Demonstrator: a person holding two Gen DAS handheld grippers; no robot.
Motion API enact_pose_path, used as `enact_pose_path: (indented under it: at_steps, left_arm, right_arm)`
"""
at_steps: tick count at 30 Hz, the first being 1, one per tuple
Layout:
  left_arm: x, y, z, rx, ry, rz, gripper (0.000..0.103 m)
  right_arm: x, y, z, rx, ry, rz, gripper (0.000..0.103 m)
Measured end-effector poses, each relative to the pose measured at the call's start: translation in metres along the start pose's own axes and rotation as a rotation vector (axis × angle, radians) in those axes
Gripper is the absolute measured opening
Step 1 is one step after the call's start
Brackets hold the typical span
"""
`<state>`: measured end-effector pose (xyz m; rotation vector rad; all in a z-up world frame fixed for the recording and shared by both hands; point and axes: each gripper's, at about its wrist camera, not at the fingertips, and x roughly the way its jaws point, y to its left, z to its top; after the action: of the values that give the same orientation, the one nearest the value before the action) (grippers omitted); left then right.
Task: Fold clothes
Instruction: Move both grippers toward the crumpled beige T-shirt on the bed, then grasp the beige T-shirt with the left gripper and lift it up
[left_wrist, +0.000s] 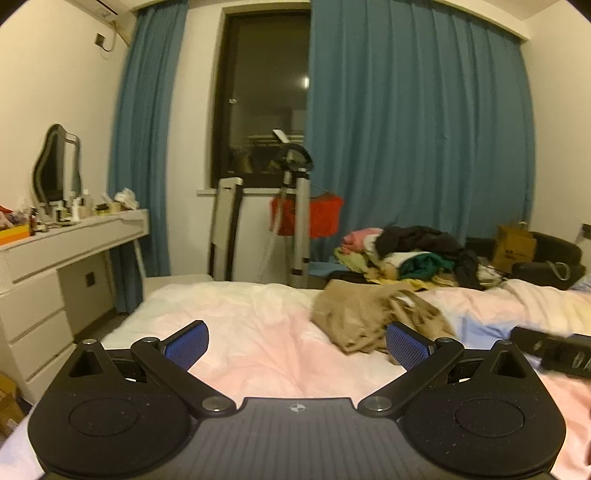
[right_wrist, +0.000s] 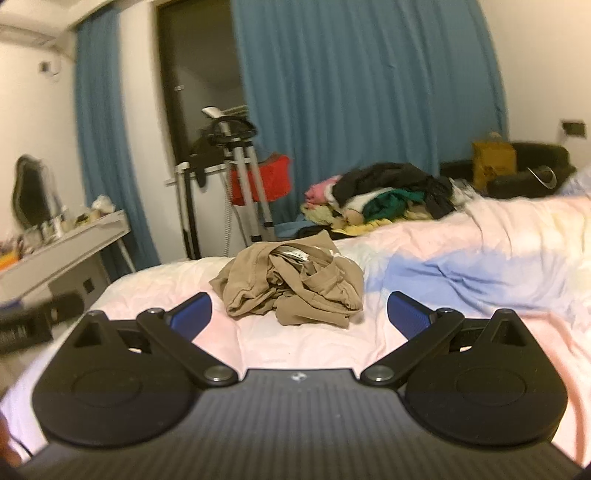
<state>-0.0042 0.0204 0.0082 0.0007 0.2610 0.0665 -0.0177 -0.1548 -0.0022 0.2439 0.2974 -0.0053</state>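
Observation:
A crumpled tan garment (left_wrist: 365, 314) (right_wrist: 295, 286) lies in a heap on the pale pink bedsheet (left_wrist: 258, 332) (right_wrist: 461, 266). My left gripper (left_wrist: 297, 345) hovers over the sheet, open, with the heap just ahead of its right blue pad (left_wrist: 406, 345). My right gripper (right_wrist: 299, 314) is open too, and the tan heap sits straight ahead between its fingers, a little beyond the tips. Nothing is held by either gripper. In the left wrist view the right gripper (left_wrist: 554, 349) shows as a dark blurred shape at the right edge.
A pile of mixed clothes (left_wrist: 413, 254) (right_wrist: 380, 199) lies at the far side of the bed. A tripod (left_wrist: 299, 221) (right_wrist: 243, 166) and red cloth (left_wrist: 314, 216) stand before blue curtains. A white dressing table (left_wrist: 55, 251) with bottles is at the left; a cardboard box (left_wrist: 513, 247) is at the far right.

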Motion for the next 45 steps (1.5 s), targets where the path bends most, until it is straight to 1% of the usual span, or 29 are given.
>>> enact_pose_path:
  at_steps: [2,3,5,7,9,11,13,16,18,20,22,25,26,27,28,30,31,32,33,36,38,42,45]
  left_arm:
    - [0.004,0.008,0.000,-0.011,-0.008,0.031,0.103]
    - [0.005,0.012,0.000,-0.018,-0.011,0.041,0.103]
    - [0.007,0.019,0.000,-0.028,-0.015,0.058,0.103]
    - [0.009,0.020,0.000,-0.025,-0.025,0.066,0.103]
    - [0.017,0.016,0.001,-0.010,-0.031,0.049,0.103]
    - [0.037,0.004,0.008,0.013,-0.018,0.017,0.103]
    - [0.065,-0.012,0.018,0.046,0.011,-0.044,0.103]
    - [0.115,-0.044,0.018,0.114,0.068,-0.098,0.103]
    - [0.151,-0.066,0.014,0.158,0.111,-0.126,0.103]
    - [0.191,-0.088,0.007,0.185,0.165,-0.135,0.102]
    - [0.230,-0.105,-0.006,0.181,0.214,-0.135,0.100]
    - [0.281,-0.115,-0.026,0.182,0.280,-0.126,0.092]
    - [0.297,-0.117,-0.033,0.186,0.301,-0.116,0.088]
    - [0.311,-0.117,-0.040,0.195,0.318,-0.105,0.080]
    - [0.322,-0.115,-0.047,0.208,0.333,-0.091,0.074]
    - [0.334,-0.106,-0.053,0.183,0.334,-0.108,0.044]
    - [0.335,-0.101,-0.052,0.163,0.319,-0.115,0.035]
    - [0.330,-0.097,-0.048,0.148,0.288,-0.117,0.017]
    - [0.322,-0.092,-0.042,0.137,0.252,-0.124,0.013]
    - [0.287,-0.081,-0.023,0.111,0.134,-0.169,0.008]
    - [0.256,-0.077,-0.011,0.103,0.075,-0.197,0.008]
    - [0.193,-0.065,0.005,0.070,0.016,-0.265,0.007]
    - [0.144,-0.053,0.007,0.019,-0.014,-0.299,0.007]
  right_arm:
    - [-0.001,0.009,0.014,0.087,-0.021,0.000,0.103]
    - [-0.002,0.014,0.024,0.119,-0.047,0.003,0.103]
    - [-0.007,0.024,0.046,0.151,-0.134,0.003,0.103]
    - [-0.016,0.029,0.069,0.145,-0.251,0.023,0.103]
    - [-0.020,0.023,0.082,0.129,-0.337,0.057,0.103]
    - [-0.018,0.013,0.083,0.085,-0.367,0.029,0.103]
    - [-0.007,-0.003,0.076,0.037,-0.340,-0.009,0.103]
    - [0.019,-0.034,0.059,0.051,-0.185,-0.028,0.103]
    - [0.035,-0.051,0.046,0.057,-0.132,-0.059,0.103]
    - [0.051,-0.061,0.035,0.049,-0.083,-0.062,0.103]
    - [0.068,-0.069,0.024,0.020,-0.063,-0.069,0.103]
    - [0.095,-0.082,0.012,0.008,-0.051,-0.083,0.103]
    - [0.105,-0.085,0.008,0.004,-0.049,-0.092,0.103]
    - [0.115,-0.088,0.005,-0.001,-0.047,-0.101,0.103]
    - [0.126,-0.091,0.002,-0.005,-0.043,-0.109,0.103]
    - [0.149,-0.091,-0.007,-0.007,-0.019,-0.100,0.103]
    - [0.160,-0.088,-0.010,-0.002,-0.006,-0.090,0.103]
    - [0.166,-0.088,-0.013,0.004,0.001,-0.079,0.103]
    - [0.169,-0.086,-0.017,0.005,0.002,-0.069,0.103]
    - [0.181,-0.081,-0.023,-0.002,0.003,-0.047,0.103]
    - [0.178,-0.079,-0.023,0.005,0.003,-0.034,0.103]
    - [0.166,-0.072,-0.022,0.011,-0.013,-0.016,0.103]
    - [0.158,-0.065,-0.023,0.005,0.003,-0.009,0.103]
